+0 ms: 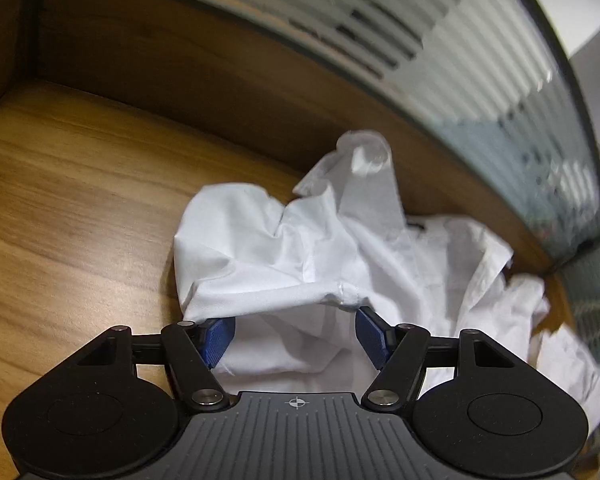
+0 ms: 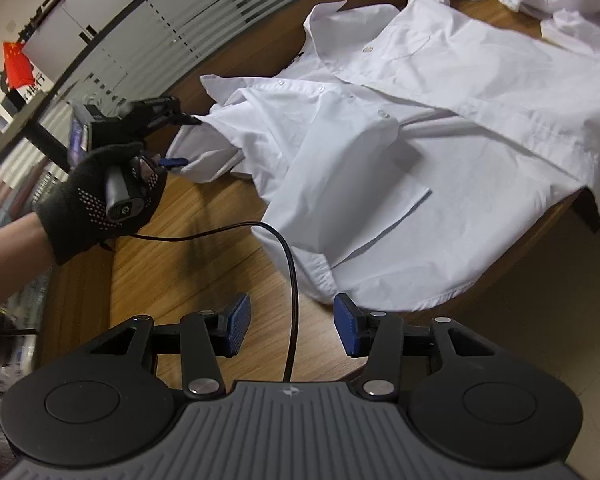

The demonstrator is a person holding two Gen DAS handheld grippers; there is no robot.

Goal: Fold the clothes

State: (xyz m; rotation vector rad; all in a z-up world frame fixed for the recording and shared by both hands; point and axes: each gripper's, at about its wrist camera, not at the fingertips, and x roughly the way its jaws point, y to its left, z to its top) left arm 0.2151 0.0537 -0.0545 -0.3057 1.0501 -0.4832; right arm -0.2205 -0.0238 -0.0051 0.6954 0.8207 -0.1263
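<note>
Left jaws: the left gripper [image 1: 296, 334] is spread wide around a bunched sleeve end of the white shirt [image 2: 440, 128]; no pad is seen pressing.
Right jaws: the right gripper [image 2: 292, 330] is parted, empty, just short of the hem.
Shirt: spread on the wooden table [image 2: 188, 272], unfolded.
Progress: judged barely begun.
Writing: none readable.

Even indoor light, soft shadows. Strong fisheye bending, dark corners. Left wrist view motion-blurred far ahead; right wrist view sharper, blurred at left edge.
</note>
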